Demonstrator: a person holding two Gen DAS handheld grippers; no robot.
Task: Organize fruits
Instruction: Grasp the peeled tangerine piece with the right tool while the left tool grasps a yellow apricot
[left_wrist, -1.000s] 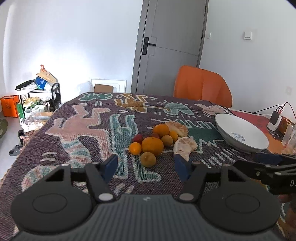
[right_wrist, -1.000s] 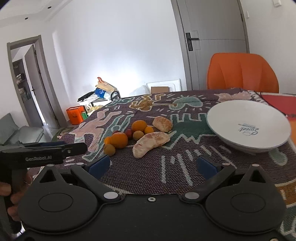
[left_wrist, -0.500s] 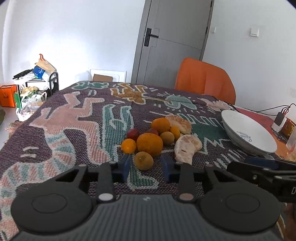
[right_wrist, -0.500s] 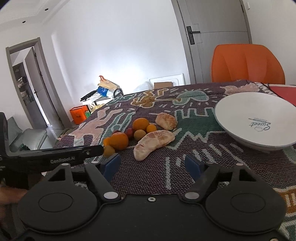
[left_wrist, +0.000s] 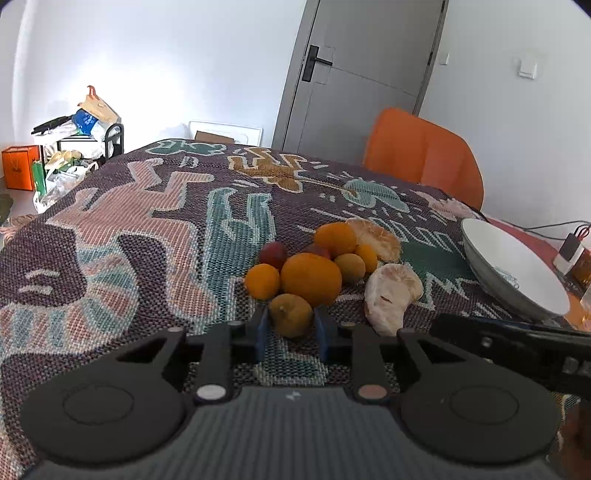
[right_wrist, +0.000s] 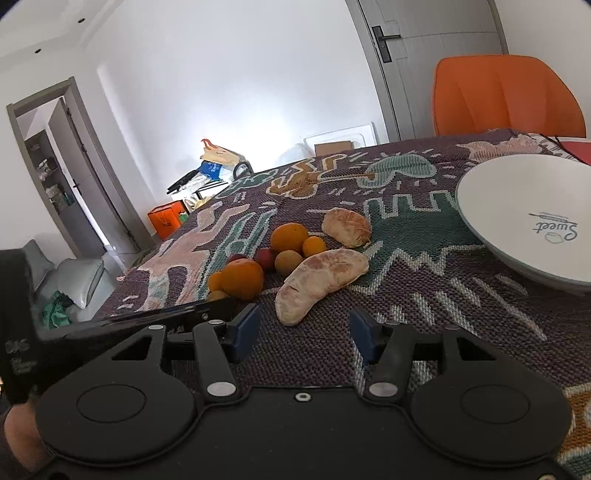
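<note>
Since a second earlier, both grippers had edged toward the fruit pile and narrowed. My left gripper (left_wrist: 290, 330) was closing, its blue pads (left_wrist: 262, 329) pressing either side of the small yellow-brown fruit (left_wrist: 290, 314) at the pile's near edge on the patterned cloth (left_wrist: 147, 229). My right gripper (right_wrist: 301, 332) was closing with nothing between, just short of the peeled pomelo segment (right_wrist: 321, 278). White bowl (right_wrist: 528, 225) sat right.

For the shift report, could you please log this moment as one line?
left gripper: closing on yellowish fruit | right gripper: closing, nothing between fingers, near peeled pomelo segment | white bowl: empty
</note>
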